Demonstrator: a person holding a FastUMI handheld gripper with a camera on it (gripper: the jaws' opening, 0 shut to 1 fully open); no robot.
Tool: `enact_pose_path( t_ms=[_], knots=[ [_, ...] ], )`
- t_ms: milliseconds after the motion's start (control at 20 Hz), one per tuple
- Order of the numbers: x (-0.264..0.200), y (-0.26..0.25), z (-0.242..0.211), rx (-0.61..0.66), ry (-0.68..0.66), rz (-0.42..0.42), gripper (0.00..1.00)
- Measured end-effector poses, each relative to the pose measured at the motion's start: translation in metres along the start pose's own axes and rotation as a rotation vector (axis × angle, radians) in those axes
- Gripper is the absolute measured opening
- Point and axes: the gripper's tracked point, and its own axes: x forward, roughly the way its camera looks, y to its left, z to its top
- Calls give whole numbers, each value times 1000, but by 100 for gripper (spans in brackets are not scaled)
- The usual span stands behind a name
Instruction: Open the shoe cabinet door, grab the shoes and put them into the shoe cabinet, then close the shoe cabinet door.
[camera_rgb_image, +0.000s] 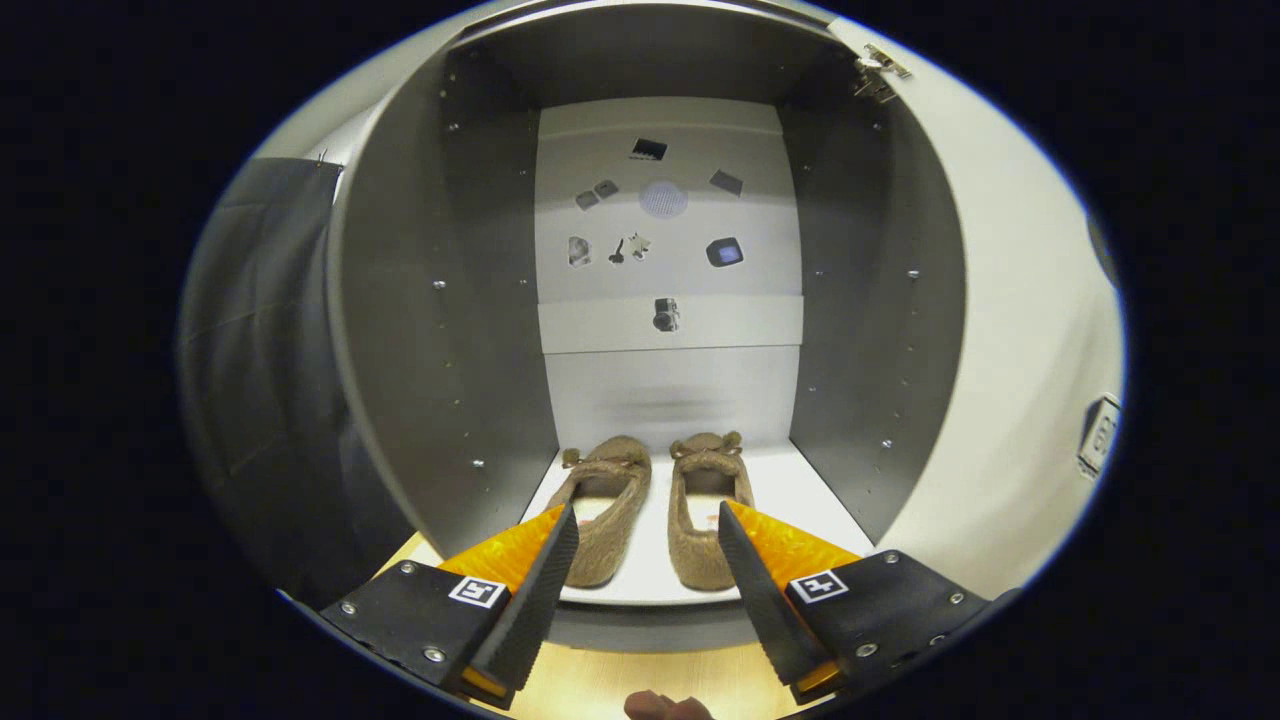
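A: Where are the shoes (650, 505)?

B: Inside the cabinet (420, 300), on its white floor (800, 490). Two brown fuzzy slippers side by side, toes toward the back panel (670, 240), heels toward the front edge.

A: Touching each other?

B: Apart, with a strip of bare floor between them. The left one leans a little toward the left wall; the right one lies straighter.

A: And the gripper (648, 530)?

B: Spread wide, holding nothing. Its fingers stand outside the pair, the left tip over the left slipper's outer side, the right tip over the right slipper's inner rim. Whether either tip rests on the fabric I can't say for sure; the angle flattens it.

A: The door?

B: Open. The pale panel at the right, carrying a hinge (878, 72) near its top, looks like the swung-out door (1010, 330).

A: Anything on the back panel?

B: Small stickers or pictures scattered over it, too small to make out, and a round perforated patch (663, 199) in the middle.

A: What's around the cabinet?

B: Dark cloth (260, 340) hangs left of it. Pale wood (640, 685) runs beneath the front edge, and a fingertip (665, 706) peeks in below the fingers.
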Motion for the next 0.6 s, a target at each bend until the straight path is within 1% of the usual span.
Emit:
enact_pose_path(
  t_ms=[100, 250, 450, 600],
  knots=[
    [-33, 3, -6, 11, -10, -13, 88],
    [-77, -2, -7, -17, -25, -53, 88],
    [-130, -8, 3, -8, -56, -57, 88],
    [-167, -17, 7, -5, -89, -26, 88]
  ],
)
